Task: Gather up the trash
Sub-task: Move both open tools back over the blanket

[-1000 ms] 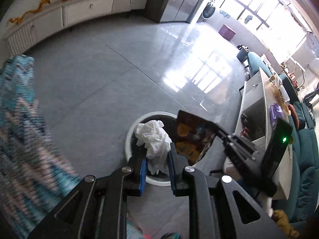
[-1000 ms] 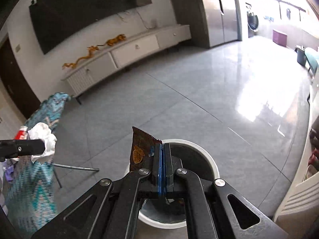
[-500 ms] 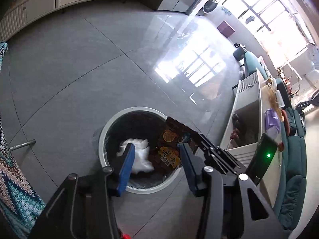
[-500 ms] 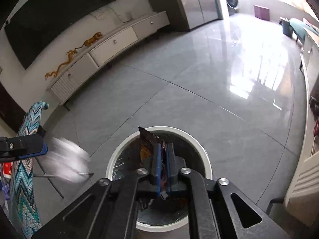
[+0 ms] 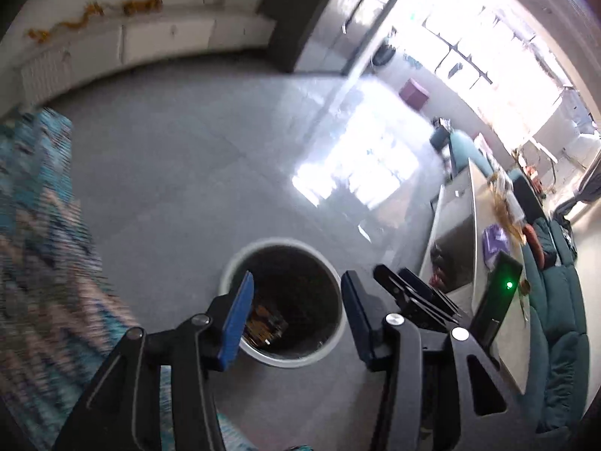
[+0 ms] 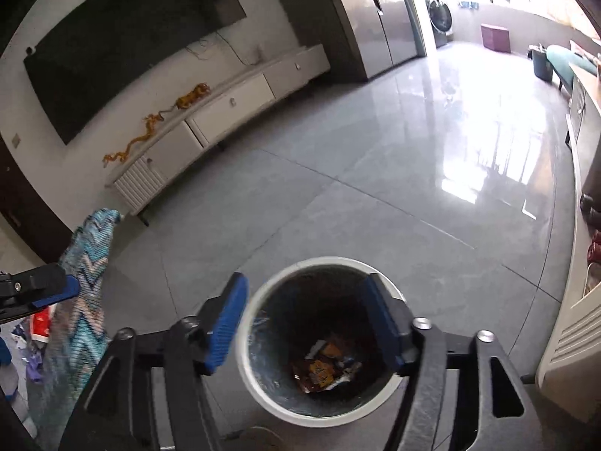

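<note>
Wrapper [image 6: 322, 368] in bin [image 6: 263, 293], below empty opening right tongs [image 6: 306, 323]; left tongs [image 5: 296, 317] open, empty.

Glossy grey tiled floor [image 6: 375, 195] around the smooth white-rimmed plastic bin [image 6: 319, 419], shiny crinkled foil wrapper [image 6: 319, 370] inside it, woven zigzag cloth [image 6: 88, 263] beside the bin

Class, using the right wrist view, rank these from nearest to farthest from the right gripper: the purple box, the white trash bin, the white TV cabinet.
1. White trash bin: directly below the right gripper, between its opening, empty jaws.
2. White TV cabinet: across the floor, upper left, along the wall.
3. Purple box: far end, upper right, near the windows.
</note>
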